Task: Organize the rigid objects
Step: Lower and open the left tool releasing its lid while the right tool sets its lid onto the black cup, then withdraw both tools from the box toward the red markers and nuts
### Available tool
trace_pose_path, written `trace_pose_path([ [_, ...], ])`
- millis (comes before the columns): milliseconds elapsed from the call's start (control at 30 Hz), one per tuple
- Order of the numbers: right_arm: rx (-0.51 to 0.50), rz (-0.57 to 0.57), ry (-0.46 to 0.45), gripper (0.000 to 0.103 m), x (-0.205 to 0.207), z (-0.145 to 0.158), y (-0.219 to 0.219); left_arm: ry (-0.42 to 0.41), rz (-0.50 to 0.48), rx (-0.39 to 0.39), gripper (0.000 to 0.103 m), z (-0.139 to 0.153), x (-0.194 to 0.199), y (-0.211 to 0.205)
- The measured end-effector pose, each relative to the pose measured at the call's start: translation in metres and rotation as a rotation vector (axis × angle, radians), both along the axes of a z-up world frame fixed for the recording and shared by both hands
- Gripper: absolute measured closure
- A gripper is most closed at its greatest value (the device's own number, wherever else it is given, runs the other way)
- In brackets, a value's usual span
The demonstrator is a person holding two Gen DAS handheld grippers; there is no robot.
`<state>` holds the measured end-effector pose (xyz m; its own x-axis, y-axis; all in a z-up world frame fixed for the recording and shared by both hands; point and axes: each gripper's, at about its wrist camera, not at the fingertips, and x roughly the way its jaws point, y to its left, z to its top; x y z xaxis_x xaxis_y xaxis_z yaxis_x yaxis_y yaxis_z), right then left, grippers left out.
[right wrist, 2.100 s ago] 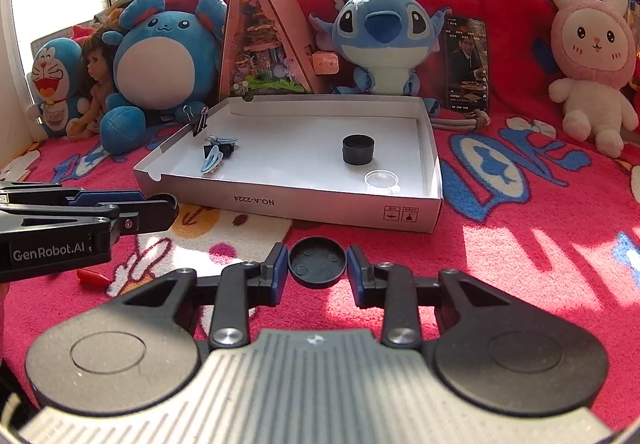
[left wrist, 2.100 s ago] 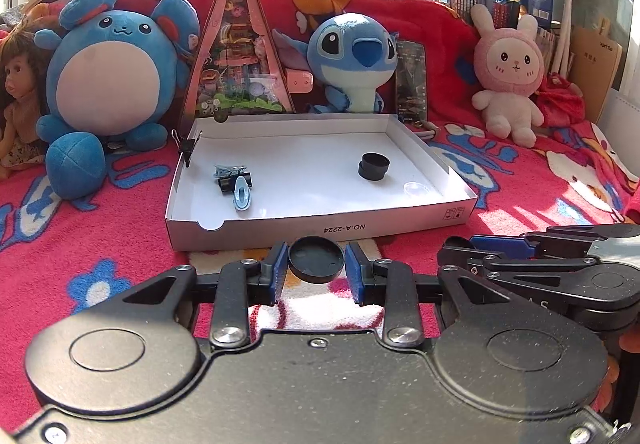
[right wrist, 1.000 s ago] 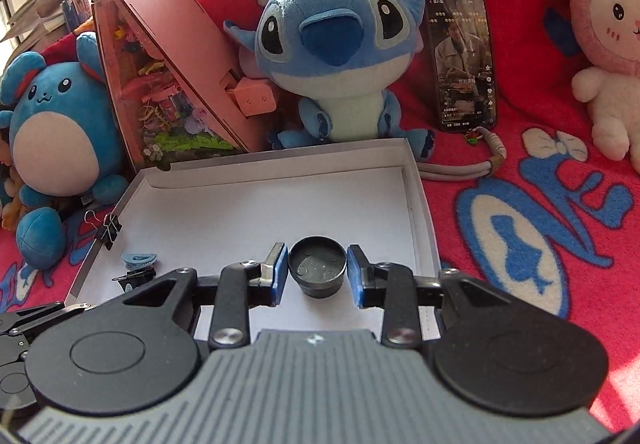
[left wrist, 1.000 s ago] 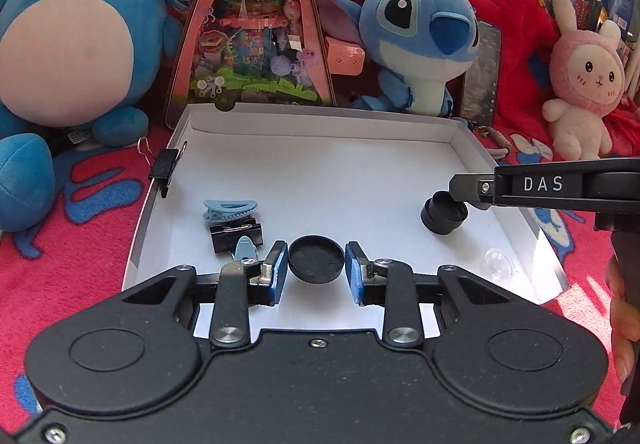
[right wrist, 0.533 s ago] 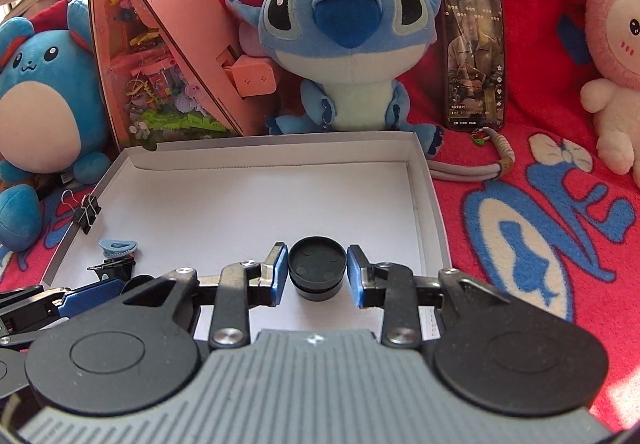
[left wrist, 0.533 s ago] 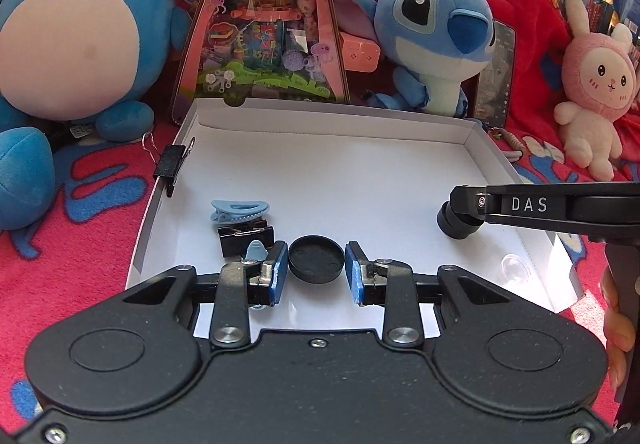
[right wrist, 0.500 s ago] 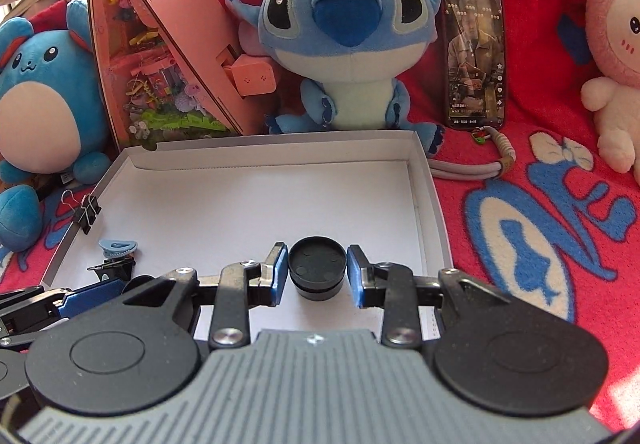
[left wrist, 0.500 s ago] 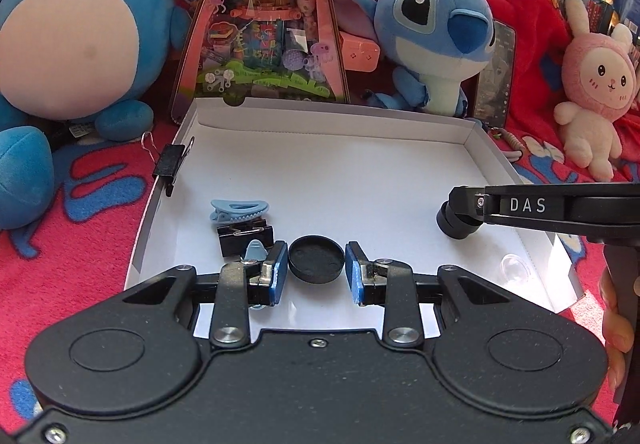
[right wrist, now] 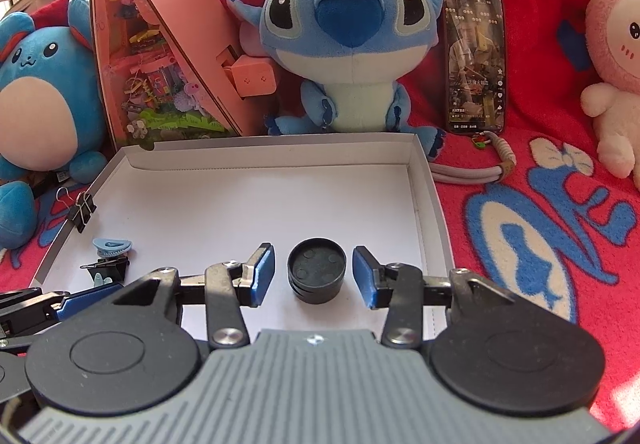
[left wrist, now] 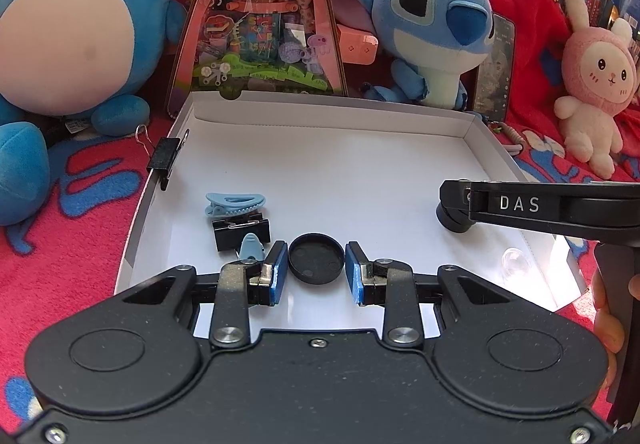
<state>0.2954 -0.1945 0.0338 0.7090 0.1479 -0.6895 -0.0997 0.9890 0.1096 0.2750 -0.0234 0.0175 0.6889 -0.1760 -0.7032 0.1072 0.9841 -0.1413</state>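
Note:
In the left wrist view my left gripper [left wrist: 316,272] is shut on a flat black round cap [left wrist: 316,259], held low over the near part of the white cardboard tray [left wrist: 328,111]. In the right wrist view my right gripper [right wrist: 314,276] has its jaws opening. A short stack of black caps [right wrist: 317,270] stands on the tray floor between the blue pads [right wrist: 264,274], and neither pad touches it. The stack is close to the tray's right wall [right wrist: 430,199]. From the left wrist view the right gripper's finger hides most of the stack [left wrist: 452,217].
In the tray's left part lie a blue hair clip [left wrist: 235,201], a black binder clip [left wrist: 239,230] and a second blue clip [left wrist: 251,246]. Another binder clip [left wrist: 166,155] grips the left wall. A clear round lid [left wrist: 514,258] lies near the right corner. Plush toys, a pink triangular box and a phone [right wrist: 474,59] line the back.
The right gripper's pads have spread apart and let go of the black cap, which now rests on the stack. The left gripper and its cap have not moved.

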Motion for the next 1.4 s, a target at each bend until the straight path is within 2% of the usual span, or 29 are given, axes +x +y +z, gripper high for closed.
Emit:
trace_pose_path([
  [200,-0.02,0.01,0.03,0.043,0.005,-0.006,0.004,-0.002,-0.004,-0.001,0.073,0.0,0.001,-0.001],
  [233,-0.025,0.012,0.037,0.048,0.005,-0.007,0.005,-0.003,-0.005,0.001,0.073,0.0,0.001,-0.001],
  [267,-0.028,0.013,0.045,0.061,0.006,-0.008,0.006,-0.005,-0.006,0.002,0.073,0.0,0.002,-0.001],
  [300,-0.031,0.012,0.052,0.065,0.006,-0.009,0.007,-0.007,-0.006,0.003,0.073,0.0,0.002,-0.001],
  [800,-0.064,0.03,0.037,0.066,0.005,-0.014,0.01,-0.024,0.005,0.0,0.073,-0.003,0.007,-0.002],
  [833,-0.062,0.029,0.036,0.066,0.005,-0.014,0.009,-0.027,0.005,0.002,0.073,-0.003,0.008,-0.003],
  [933,-0.061,0.026,0.034,0.052,0.005,-0.015,0.009,-0.038,0.007,0.013,0.072,-0.005,0.008,-0.005],
  [1000,-0.049,0.031,0.034,0.045,0.004,-0.015,0.008,-0.039,0.009,0.007,0.063,-0.005,0.009,-0.005],
  [1133,-0.02,0.025,0.036,0.041,0.002,-0.012,0.005,-0.033,0.022,-0.009,0.054,-0.002,0.009,-0.002],
  [1300,-0.002,0.016,0.015,0.029,-0.004,-0.004,-0.002,-0.059,0.027,0.001,0.026,0.011,-0.001,0.004],
  [1400,0.013,0.018,-0.007,0.024,-0.011,0.005,-0.008,-0.078,0.015,-0.005,0.023,0.021,-0.009,0.007],
])
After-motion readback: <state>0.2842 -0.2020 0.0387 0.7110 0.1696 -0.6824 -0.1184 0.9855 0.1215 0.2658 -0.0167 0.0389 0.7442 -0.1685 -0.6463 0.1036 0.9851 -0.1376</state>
